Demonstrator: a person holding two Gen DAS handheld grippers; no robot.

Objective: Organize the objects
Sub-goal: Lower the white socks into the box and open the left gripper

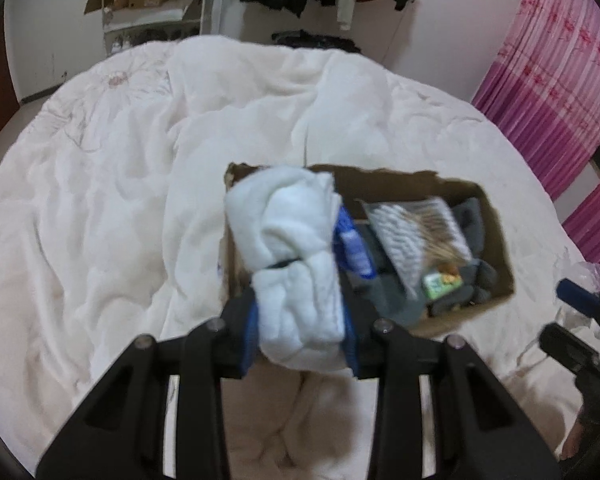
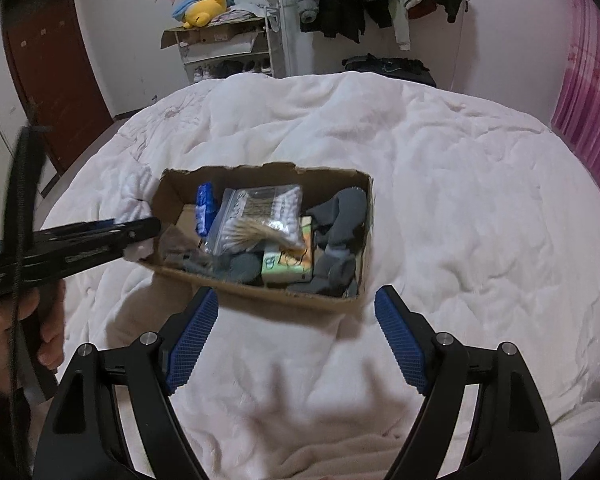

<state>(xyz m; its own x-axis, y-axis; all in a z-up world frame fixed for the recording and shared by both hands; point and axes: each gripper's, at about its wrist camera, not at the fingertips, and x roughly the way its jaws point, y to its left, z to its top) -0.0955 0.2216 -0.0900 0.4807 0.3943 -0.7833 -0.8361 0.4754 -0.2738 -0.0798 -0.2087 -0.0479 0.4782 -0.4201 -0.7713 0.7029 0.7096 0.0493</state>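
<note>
surface: white quilt (image 2: 440,200) | room: red door (image 2: 52,76), pink curtain (image 1: 552,88)

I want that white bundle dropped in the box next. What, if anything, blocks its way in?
Nothing visible blocks it. The left tool holds the white cloth bundle at the cardboard box's open left end, where the floor looks less filled than the rest.
</note>
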